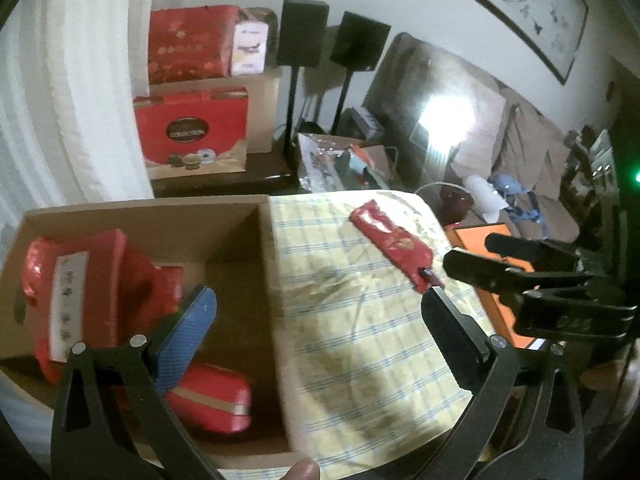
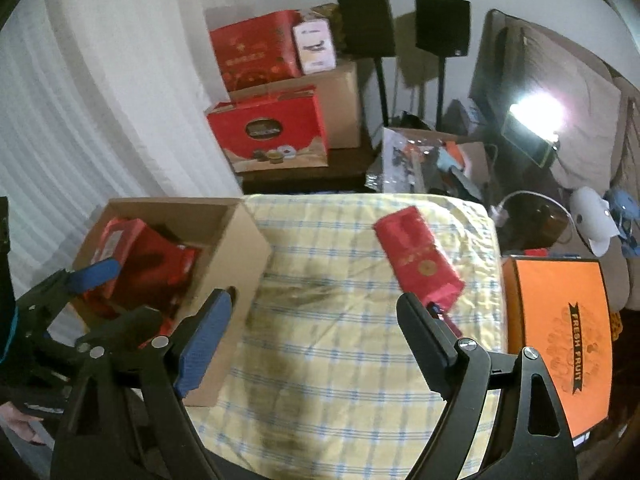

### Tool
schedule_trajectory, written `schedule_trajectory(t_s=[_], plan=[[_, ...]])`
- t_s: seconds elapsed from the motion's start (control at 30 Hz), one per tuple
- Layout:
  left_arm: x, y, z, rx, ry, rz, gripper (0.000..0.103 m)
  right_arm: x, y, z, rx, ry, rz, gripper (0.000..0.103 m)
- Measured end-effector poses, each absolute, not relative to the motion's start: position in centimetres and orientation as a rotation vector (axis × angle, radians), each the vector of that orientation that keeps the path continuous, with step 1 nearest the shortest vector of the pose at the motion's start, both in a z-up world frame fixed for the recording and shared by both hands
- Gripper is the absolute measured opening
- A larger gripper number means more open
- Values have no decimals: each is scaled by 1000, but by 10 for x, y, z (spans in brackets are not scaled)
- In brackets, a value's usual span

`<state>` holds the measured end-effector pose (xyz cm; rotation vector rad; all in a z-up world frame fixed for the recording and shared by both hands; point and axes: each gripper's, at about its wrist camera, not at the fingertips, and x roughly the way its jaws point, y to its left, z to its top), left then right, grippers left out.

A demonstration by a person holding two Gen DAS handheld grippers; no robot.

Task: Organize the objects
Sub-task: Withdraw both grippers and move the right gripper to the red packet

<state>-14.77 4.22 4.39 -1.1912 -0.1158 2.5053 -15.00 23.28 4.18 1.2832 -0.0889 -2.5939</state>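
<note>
Left wrist view first: the left gripper (image 1: 318,300) stands with its jaws spread wide and nothing between them. Under its left finger sits the open cardboard box (image 1: 264,240), already holding red packages (image 1: 100,280). Ahead of its right finger, almost touching the tip, lies the red pouch (image 1: 390,246) on the checked cloth (image 1: 360,340).

From the right wrist view, the right gripper (image 2: 316,312) is likewise released and empty, the box (image 2: 244,248) just beside its left finger and the pouch (image 2: 416,256) just ahead of its right finger, slightly to the right.

The risks, as a judgement: both grippers crowd the same pouch and could knock together. The pouch looks flat and slick, so closing jaws may slide over it or pinch the cloth and drag it. The left finger could also catch the box wall and shove the box.
</note>
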Motion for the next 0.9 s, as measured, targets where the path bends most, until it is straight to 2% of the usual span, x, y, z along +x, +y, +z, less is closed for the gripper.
schedule_trajectory(t_s=[0.17, 0.63, 0.9], plan=[[-155, 61, 33, -1216, -182, 2456, 102, -153, 262, 29, 1320, -91, -2634, 86], [-174, 108, 7, -1288, -169, 2408, 102, -160, 321, -10, 1396, -166, -2658, 86], [-178, 129, -8, -1309, -145, 2371, 102, -168, 337, -33, 1445, -170, -2652, 79]])
